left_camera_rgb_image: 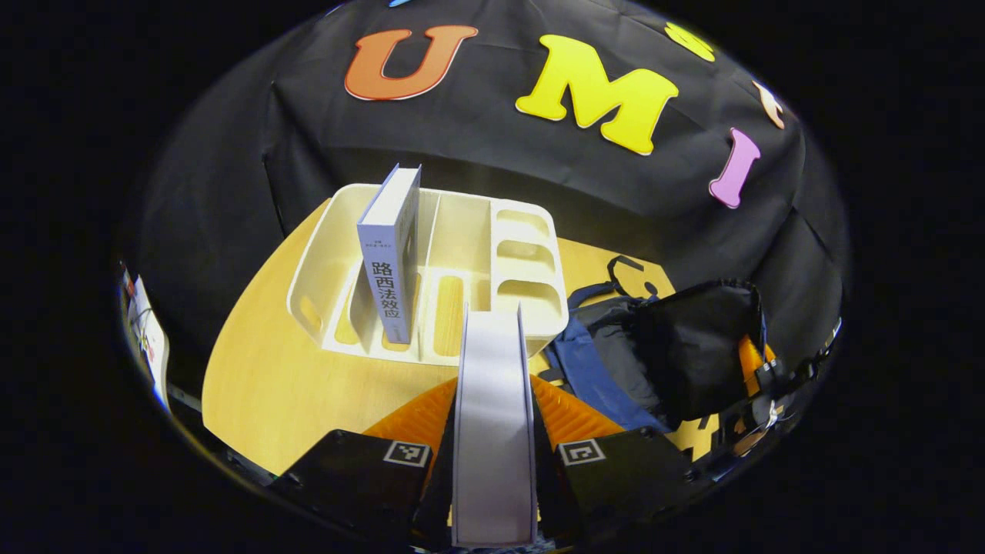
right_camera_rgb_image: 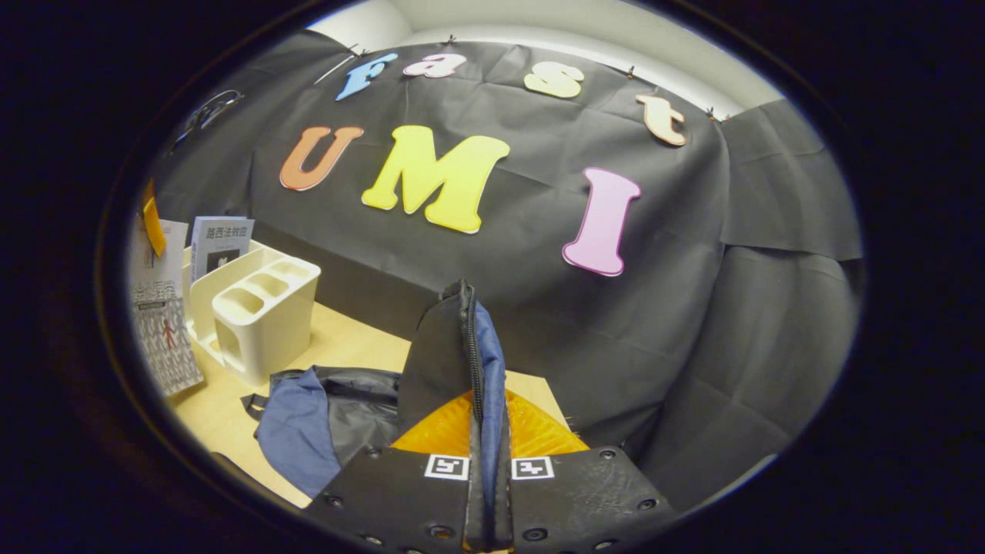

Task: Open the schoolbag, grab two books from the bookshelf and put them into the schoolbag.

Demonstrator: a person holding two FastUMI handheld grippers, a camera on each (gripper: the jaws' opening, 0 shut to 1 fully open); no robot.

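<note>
White book [left_camera_rgb_image: 492,415] clamped in left tongs [left_camera_rgb_image: 492,450], lower edge cut off; right tongs [right_camera_rgb_image: 486,469] pinch schoolbag [right_camera_rgb_image: 462,362] flap.

Before me lay a wooden table [left_camera_rgb_image: 308,392]; black cloth [right_camera_rgb_image: 692,308] draped behind it, white wall [right_camera_rgb_image: 539,15] showing above.

Both tongs [left_camera_rgb_image: 492,431] [right_camera_rgb_image: 486,462] clamped, contents gripped

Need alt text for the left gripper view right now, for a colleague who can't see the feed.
The left gripper is shut on a book, held edge-up above the wooden table. Ahead stands a white bookshelf with one upright book in it. To the right lies the schoolbag, its flap lifted by the right gripper.
</note>
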